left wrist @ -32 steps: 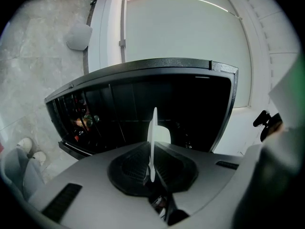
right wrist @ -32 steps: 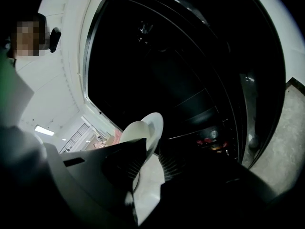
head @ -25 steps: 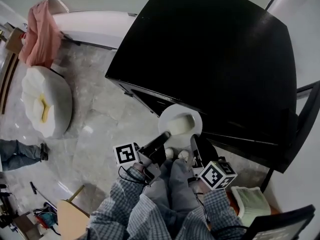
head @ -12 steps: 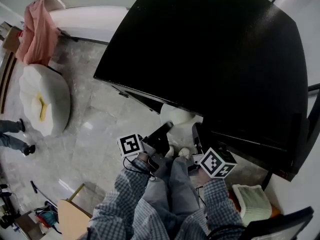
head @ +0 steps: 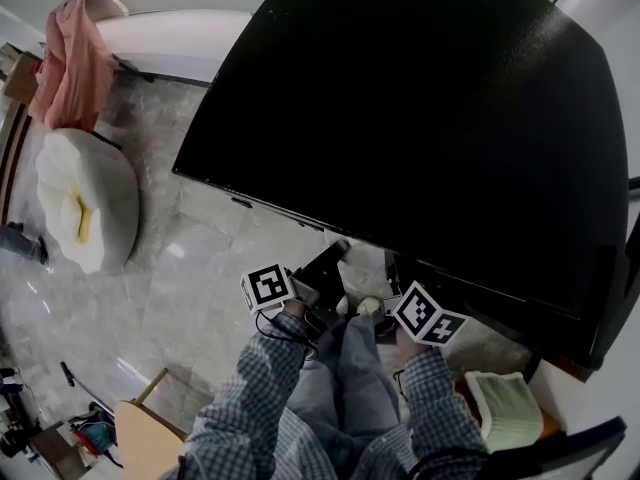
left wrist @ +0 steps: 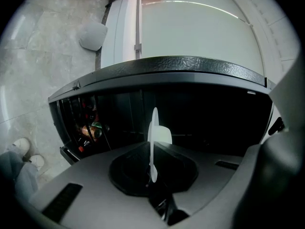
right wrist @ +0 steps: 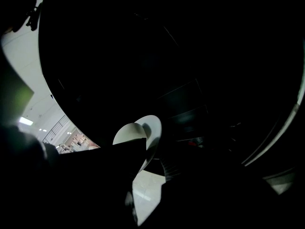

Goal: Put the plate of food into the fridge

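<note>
Left gripper (head: 330,260) and right gripper (head: 393,273) are clamped on plate (left wrist: 153,128), now lowered beneath fridge (head: 420,118) top; insertion judged underway.

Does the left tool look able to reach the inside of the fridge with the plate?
Probably yes. The left tool grips the plate right before the fridge, whose dark inside faces it open, with nothing visible between.

There were two grippers, left gripper (head: 333,258) and right gripper (head: 393,270), one plate (left wrist: 153,130) between them, one fridge (head: 420,118) ahead.
</note>
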`<state>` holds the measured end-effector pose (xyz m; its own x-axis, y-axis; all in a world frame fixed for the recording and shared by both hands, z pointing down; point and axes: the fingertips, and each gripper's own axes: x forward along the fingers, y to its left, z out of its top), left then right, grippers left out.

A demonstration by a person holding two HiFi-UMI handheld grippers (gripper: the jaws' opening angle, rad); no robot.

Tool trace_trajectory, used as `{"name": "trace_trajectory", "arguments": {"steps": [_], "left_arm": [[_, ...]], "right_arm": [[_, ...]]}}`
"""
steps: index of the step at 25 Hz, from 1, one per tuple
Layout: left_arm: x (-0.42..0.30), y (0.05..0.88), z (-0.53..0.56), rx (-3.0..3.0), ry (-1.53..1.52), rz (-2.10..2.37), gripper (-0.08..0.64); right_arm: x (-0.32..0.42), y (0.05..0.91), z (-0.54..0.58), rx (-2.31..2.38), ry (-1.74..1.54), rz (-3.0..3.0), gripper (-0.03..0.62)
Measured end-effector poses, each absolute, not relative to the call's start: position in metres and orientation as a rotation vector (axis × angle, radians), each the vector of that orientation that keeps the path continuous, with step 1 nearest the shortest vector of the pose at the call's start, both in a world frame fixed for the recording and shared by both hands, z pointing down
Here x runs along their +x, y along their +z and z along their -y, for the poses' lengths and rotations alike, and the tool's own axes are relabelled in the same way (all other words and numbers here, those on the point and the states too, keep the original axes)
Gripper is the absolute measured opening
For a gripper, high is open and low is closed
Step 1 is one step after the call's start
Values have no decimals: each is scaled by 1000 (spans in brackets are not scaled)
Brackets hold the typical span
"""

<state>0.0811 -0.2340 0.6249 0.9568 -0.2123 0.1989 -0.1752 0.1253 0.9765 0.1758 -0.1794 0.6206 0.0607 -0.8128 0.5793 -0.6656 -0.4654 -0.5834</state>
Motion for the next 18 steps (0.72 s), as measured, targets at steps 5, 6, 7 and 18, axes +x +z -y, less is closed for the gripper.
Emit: {"name": "trace_trajectory", "arguments": {"steps": [5, 6, 7, 18], "left_arm": [[82, 633, 238, 1435, -39, 346, 23], [83, 633, 238, 1433, -42, 347, 23], [84, 633, 239, 1430, -46, 345, 23], [105, 642, 240, 1458, -10, 352, 23]], "right_arm": [[179, 625, 186, -2194, -1374, -1569, 86], [180, 625, 187, -2202, -1373, -1579, 86], [181, 625, 187, -2215, -1374, -1586, 87], [187, 618, 174, -2303, -1332, -1691, 126]]}}
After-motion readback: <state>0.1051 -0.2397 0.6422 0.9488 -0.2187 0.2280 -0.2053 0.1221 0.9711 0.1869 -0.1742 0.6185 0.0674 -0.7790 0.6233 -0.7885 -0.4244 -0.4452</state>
